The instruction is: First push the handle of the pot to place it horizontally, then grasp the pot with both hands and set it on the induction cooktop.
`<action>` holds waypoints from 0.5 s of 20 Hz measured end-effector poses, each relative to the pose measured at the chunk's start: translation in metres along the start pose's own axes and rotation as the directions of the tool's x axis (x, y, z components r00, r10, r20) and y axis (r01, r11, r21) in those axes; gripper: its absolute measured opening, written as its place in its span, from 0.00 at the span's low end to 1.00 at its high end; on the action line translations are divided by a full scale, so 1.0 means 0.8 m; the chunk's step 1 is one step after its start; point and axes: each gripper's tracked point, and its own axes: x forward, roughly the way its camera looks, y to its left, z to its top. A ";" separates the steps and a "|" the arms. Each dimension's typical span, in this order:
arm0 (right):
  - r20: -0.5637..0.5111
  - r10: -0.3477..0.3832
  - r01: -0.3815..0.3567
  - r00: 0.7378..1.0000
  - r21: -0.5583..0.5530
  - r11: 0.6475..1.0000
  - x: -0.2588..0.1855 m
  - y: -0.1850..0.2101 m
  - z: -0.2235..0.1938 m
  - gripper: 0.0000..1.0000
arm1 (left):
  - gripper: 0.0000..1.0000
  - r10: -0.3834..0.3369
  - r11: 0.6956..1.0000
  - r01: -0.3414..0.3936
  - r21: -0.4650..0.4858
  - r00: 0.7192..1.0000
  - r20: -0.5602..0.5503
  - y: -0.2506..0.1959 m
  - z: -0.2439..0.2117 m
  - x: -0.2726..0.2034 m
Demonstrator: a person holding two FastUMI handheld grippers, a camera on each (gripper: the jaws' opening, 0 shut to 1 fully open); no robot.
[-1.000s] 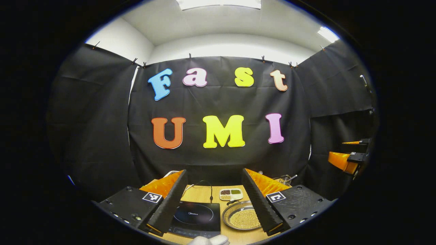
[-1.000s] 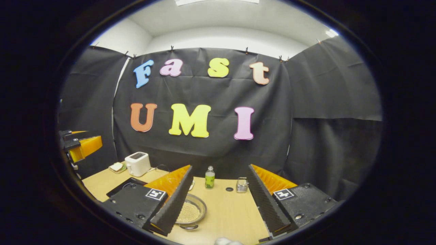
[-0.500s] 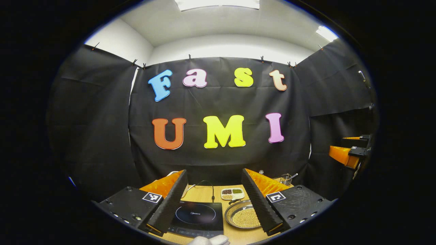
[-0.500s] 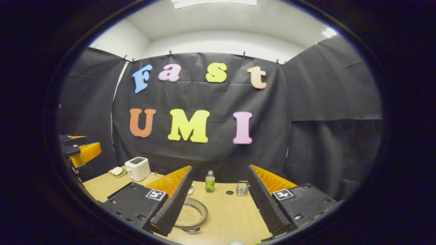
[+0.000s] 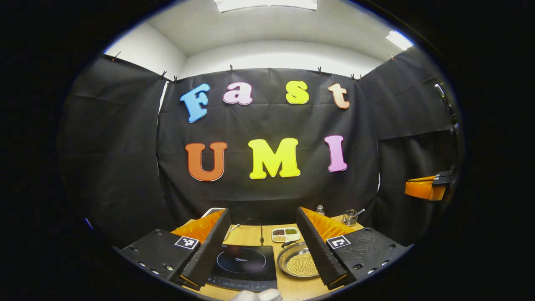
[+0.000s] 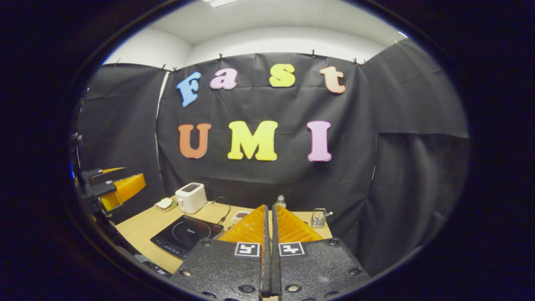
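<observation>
Here the left tool (image 5: 263, 234) hangs above the wooden desk (image 5: 250, 238) with its two fingers spread wide apart and nothing between them. Through that gap, in the left gripper view, the black induction cooktop (image 5: 244, 266) lies flat on the desk, a dark cord running back from it. Just beside the cooktop, on its right, sits the shallow metal pot (image 5: 297, 264), filled with what look like small yellowish beads or beans; its right part is hidden behind the left tool's finger, and its handle is too small to make out clearly. Behind the pot is a small divided dish of dark and green grains (image 5: 285, 235), and farther back a small bottle (image 5: 320, 209) and a wire holder (image 5: 350, 217).

The right tool (image 6: 270, 225) is pressed closed, finger against finger, gripping nothing. In the right gripper view a white toaster (image 6: 191, 197) stands behind the cooktop, near the desk's back edge.
</observation>
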 end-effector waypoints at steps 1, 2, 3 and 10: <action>-0.021 0.000 0.000 1.000 -0.009 1.000 0.007 0.002 -0.010 0.00 | 0.95 0.000 1.000 0.000 -0.002 1.000 -0.002 0.000 -0.001 0.000; -0.044 0.005 -0.006 0.999 -0.025 1.000 0.013 0.002 -0.023 0.04 | 0.95 0.003 1.000 -0.003 -0.002 1.000 -0.005 0.001 -0.003 -0.002; -0.065 0.009 -0.012 0.998 -0.034 0.999 0.019 0.005 -0.035 0.04 | 0.95 0.011 1.000 -0.011 -0.001 1.000 -0.009 0.003 -0.006 -0.002; -0.268 0.109 -0.125 0.957 -0.043 0.991 0.075 0.049 -0.178 0.04 | 0.95 0.054 0.999 -0.054 0.004 0.999 -0.007 0.015 -0.008 -0.012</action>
